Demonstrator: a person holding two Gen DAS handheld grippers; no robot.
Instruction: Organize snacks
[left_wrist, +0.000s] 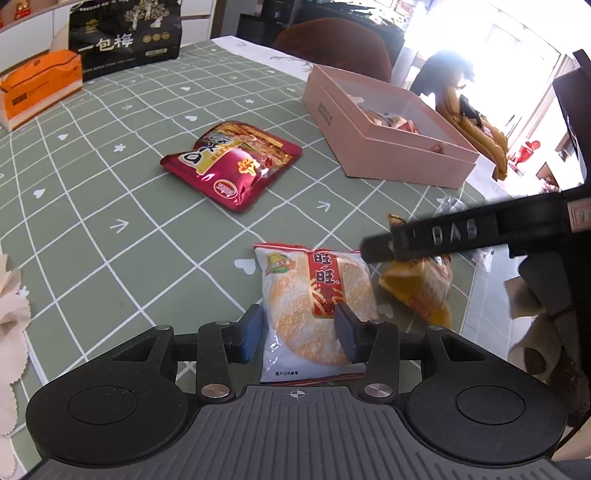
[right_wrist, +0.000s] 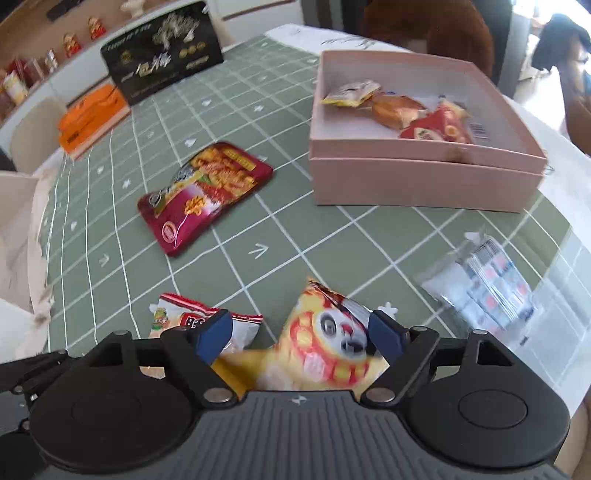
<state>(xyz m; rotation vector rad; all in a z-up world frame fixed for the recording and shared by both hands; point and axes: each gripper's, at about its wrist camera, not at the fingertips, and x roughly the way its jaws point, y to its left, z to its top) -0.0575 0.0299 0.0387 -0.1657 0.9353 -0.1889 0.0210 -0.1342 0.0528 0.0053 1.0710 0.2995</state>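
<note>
Left gripper (left_wrist: 299, 332) straddles a white rice-cracker packet (left_wrist: 314, 306) lying flat on the green checked tablecloth (left_wrist: 110, 192); its blue pads (left_wrist: 252, 334) sit at the packet's 9 and 3 o'clock edges, w/ the right pad overlapping the wrapper, but I cannot tell if they actually pinch it. Right gripper (right_wrist: 299, 332) stands spread around a yellow panda-face packet (right_wrist: 328, 350), pads just beside its sides, not pressing (nothing held yet).

Handling, as a guess: both packets look light, air-puffed, w/ slick crinkly film. The crackers inside prob. snap under a hard squeeze, so a gentle pinch across the narrow width or on a sealed end seam seems safest. Film may slip.

Pink box (right_wrist: 424, 173) sits at 1 o'clock from the right gripper, well apart, open, w/ a few snacks already in it. A dark red pouch (right_wrist: 207, 195) lies at 11 o'clock, mid-table. A clear sachet (right_wrist: 480, 284) lies at 3 o'clock near the table edge.

Writing: cracker packet reads 旺旺 in a red band. Black bag (left_wrist: 123, 37) at far 11 o'clock reads 一包梅. Right gripper's finger, seen from the left wrist view, carries raised letters "DAS". Red pouch text is too warped to read.
</note>
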